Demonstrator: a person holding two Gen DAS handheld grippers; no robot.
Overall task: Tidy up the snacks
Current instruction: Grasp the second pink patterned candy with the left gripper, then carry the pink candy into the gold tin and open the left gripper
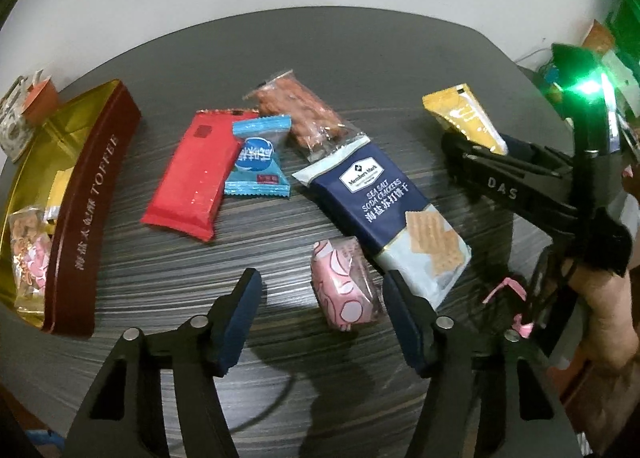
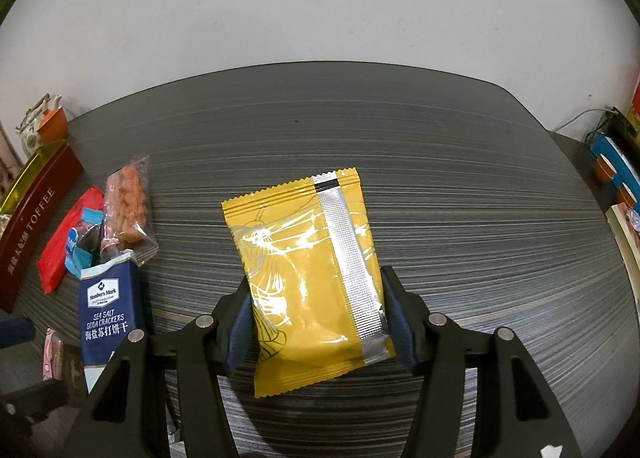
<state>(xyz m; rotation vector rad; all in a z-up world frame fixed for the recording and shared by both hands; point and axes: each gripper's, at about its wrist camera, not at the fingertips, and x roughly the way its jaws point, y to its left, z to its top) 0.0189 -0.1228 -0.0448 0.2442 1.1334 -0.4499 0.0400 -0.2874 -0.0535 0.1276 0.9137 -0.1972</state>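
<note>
Clamping yellow packet in right tool, left tool apart over pink candy.

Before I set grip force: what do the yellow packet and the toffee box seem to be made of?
Yellow packet: looks like thin glossy plastic film; it shows glare streaks, wrinkles, a crimped silver back seam and zigzag-cut ends. Toffee box: stiff dark red wall with printed lettering and a shiny gold lining; tin or coated card, I can't tell which.

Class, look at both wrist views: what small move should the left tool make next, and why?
Probably shift the left tool slightly toward the pink candy, then close. The candy lies nearer one finger, not centred, while the right tool already holds the yellow packet.
</note>
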